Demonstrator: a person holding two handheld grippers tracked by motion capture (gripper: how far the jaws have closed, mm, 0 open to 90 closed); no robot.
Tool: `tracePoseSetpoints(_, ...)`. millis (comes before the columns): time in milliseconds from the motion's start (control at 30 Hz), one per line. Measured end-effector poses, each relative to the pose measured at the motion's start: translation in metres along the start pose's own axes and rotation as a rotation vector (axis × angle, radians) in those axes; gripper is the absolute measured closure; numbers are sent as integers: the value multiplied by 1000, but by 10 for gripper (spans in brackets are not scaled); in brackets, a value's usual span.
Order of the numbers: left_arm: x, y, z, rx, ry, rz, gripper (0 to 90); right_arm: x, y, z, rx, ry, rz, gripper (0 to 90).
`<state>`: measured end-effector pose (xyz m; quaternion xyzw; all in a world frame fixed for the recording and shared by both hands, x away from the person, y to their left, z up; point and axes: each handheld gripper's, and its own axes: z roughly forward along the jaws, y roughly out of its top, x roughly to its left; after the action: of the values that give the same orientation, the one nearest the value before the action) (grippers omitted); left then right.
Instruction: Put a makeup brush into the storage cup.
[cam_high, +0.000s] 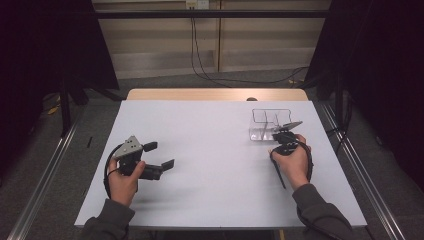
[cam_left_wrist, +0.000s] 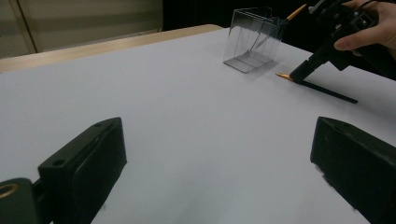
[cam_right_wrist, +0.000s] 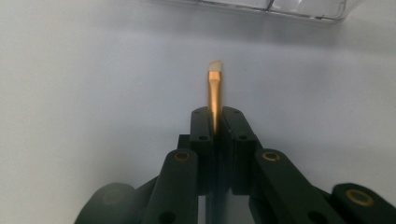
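Matt white table (cam_high: 210, 165), clear glossy plastic box (cam_high: 270, 125), and a brush (cam_right_wrist: 215, 91) with shiny gold metal ferrule.

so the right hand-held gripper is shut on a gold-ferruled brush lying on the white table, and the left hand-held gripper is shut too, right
Not quite. The left hand-held gripper is open: the left gripper view shows its jaws wide apart over bare table with nothing between them. The rest holds: in the right gripper view the right hand-held gripper is shut on the gold-ferruled brush, which lies on the white table near the clear holder.
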<state>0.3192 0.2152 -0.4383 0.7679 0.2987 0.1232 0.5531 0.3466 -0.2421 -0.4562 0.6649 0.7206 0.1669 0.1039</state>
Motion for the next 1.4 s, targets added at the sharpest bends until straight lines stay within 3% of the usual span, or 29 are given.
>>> tracePoseSetpoints(100,0,0,0,3,1,3,32,1,1,0,6,0,-3,851)
tracePoseSetpoints(167,0,0,0,3,0,2,32,2,2,0,11,-11,-31,846)
tracePoseSetpoints(267,1,-1,1,-4,-23,0,32,2,3,1,17,-2,-36,842)
tracePoseSetpoints(367,0,-1,2,-1,-19,1,32,2,3,1,21,-6,-46,837)
tracePoseSetpoints(400,-1,-1,1,7,4,-1,32,2,3,1,24,-7,-33,837)
tracePoseSetpoints(567,-1,-1,2,11,1,6,32,4,4,1,30,-23,-40,837)
tracePoseSetpoints(667,0,-1,3,2,-20,7,32,4,2,1,16,-23,-40,844)
tracePoseSetpoints(767,-2,-1,3,15,0,9,32,1,-1,1,-9,-4,-37,853)
tracePoseSetpoints(800,-1,-1,4,6,-20,8,32,1,-2,1,-10,-4,-30,854)
tracePoseSetpoints(1067,-1,-1,5,2,-25,3,32,-3,-5,0,-35,21,-25,856)
tracePoseSetpoints(1400,0,0,2,9,5,13,32,-7,-9,-3,-113,65,-24,856)
